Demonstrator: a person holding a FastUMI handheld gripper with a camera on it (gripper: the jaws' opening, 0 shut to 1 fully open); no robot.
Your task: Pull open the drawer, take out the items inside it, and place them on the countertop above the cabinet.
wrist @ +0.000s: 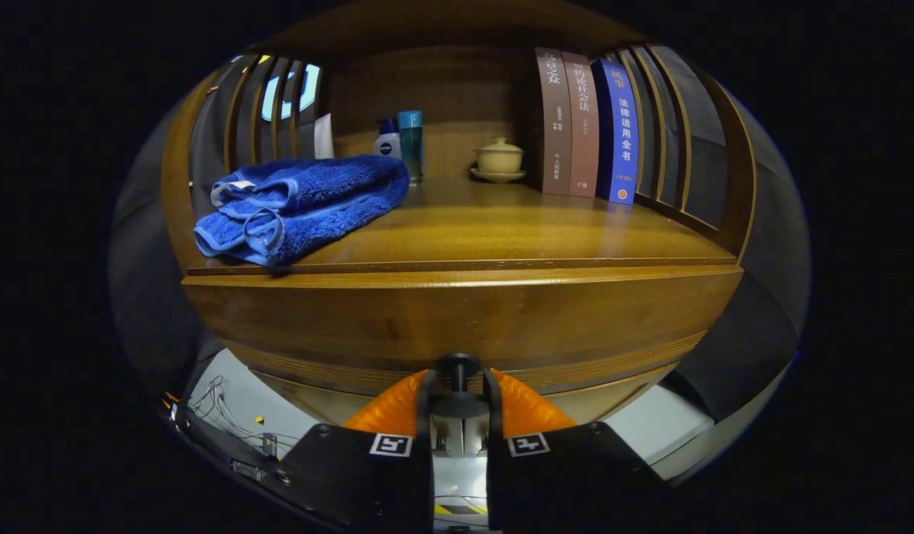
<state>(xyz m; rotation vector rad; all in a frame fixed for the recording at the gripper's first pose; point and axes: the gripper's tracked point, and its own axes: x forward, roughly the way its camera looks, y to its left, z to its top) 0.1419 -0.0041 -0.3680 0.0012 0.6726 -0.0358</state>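
Gripper view: orange fingers [398, 406] w/ black pads sit close together, clamped either side of the small dark knob [458, 368] on the drawer front [457, 326]; both pads look pressed on the knob's stem, so jaws nearly closed, holding knob. Gripper [458, 393] is low, at bottom centre of the wood cabinet. Drawer front sits just below the countertop [501, 230], looks about flush w/ cabinet; can't see inside, contents hidden. On countertop: folded blue towel [301, 208] at left front edge, slightly overhanging. Behind towel, near back wall: white bottle [387, 141] & teal bottle [410, 144], touching or nearly so. Mid-back: small beige lidded cup on saucer [498, 159]. Right of it, three upright books [587, 126], two brownish, one blue, leaning on slatted side panel [672, 133]. Below cabinet left, white floor area w/ loose wires [219, 408].
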